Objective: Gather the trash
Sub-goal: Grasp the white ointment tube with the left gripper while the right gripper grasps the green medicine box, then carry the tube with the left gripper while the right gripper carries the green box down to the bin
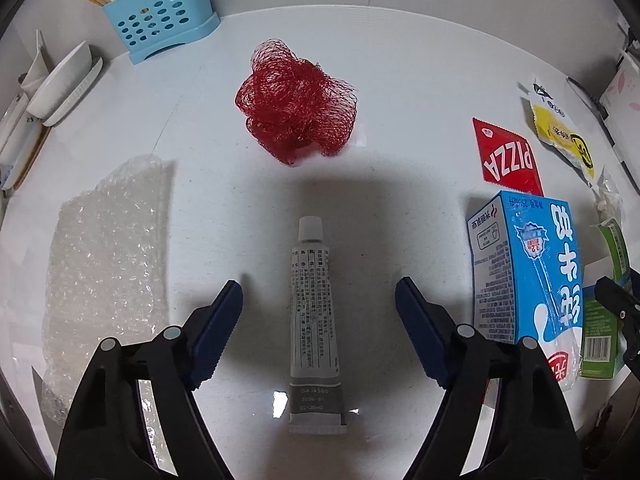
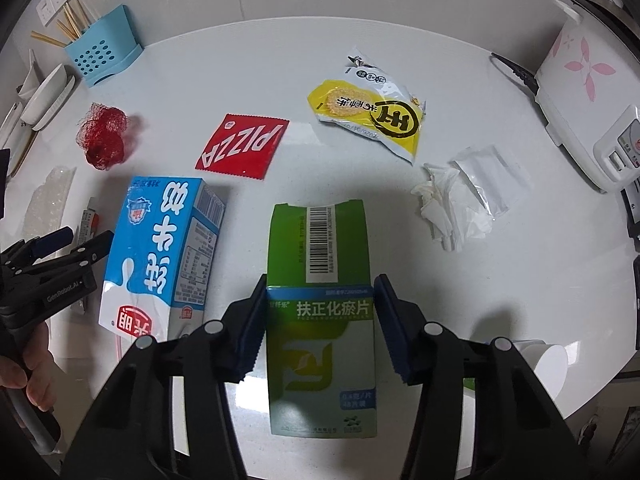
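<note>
Grey tube (image 1: 316,320) lies lengthwise between left gripper (image 1: 319,300) fingers, which stand apart w/ gaps both sides. Green cardboard box (image 2: 322,320) sits flat between right gripper (image 2: 320,296) fingers, pads at its edges; can't tell if clamped. Both point steeply down. Farther: glossy blue milk carton (image 2: 160,252), red mesh ball (image 1: 296,108)

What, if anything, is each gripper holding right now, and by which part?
Nothing is firmly held yet. The left gripper is open around the tube, with clear gaps. The right gripper straddles the green box at its side edges; contact cannot be told.
</note>
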The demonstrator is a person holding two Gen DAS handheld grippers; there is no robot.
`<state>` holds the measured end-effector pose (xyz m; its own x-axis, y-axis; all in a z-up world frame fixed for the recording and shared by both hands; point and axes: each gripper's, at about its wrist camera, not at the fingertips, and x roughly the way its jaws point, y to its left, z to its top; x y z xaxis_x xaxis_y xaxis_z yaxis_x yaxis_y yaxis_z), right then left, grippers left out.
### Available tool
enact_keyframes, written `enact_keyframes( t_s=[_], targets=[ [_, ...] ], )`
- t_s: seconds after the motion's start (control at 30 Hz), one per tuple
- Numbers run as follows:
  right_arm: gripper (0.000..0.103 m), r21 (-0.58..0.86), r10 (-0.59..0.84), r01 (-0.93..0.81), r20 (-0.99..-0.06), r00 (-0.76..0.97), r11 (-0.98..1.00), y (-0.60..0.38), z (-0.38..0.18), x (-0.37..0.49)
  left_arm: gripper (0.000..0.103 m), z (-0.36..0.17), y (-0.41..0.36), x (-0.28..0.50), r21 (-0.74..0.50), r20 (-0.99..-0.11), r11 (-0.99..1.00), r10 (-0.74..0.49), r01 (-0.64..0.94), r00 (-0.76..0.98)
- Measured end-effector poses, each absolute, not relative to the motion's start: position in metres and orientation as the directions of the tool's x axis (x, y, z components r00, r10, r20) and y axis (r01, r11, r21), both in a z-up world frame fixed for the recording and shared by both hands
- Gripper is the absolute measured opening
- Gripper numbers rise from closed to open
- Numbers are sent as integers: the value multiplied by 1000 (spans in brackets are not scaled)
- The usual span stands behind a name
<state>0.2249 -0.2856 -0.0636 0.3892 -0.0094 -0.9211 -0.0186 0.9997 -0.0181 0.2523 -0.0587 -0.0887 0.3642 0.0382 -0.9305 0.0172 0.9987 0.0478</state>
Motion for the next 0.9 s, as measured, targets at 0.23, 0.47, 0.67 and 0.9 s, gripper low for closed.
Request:
enact_keyframes(
  t_s=[0.23, 0.47, 0.67, 0.9],
  targets=[
    [45, -21, -15, -10, -916, 400, 1000, -288, -62, 223, 46, -85, -70, 247, 31, -934, 999, 15, 40, 357],
    [45, -14, -9, -9, -914, 406, 1000, -291, -62, 219, 20, -82, -78, 238, 34, -937, 998, 14, 51, 348],
    [45, -10, -6, -8, -909, 416, 1000, -292, -60, 216, 20, -78, -81, 231, 18, -933, 998, -7, 65, 360],
    [45, -8, -8, 1, -900, 436, 1000, -295, -54, 210, 20, -64, -87, 217, 22, -918, 996, -12, 81, 397]
  ],
)
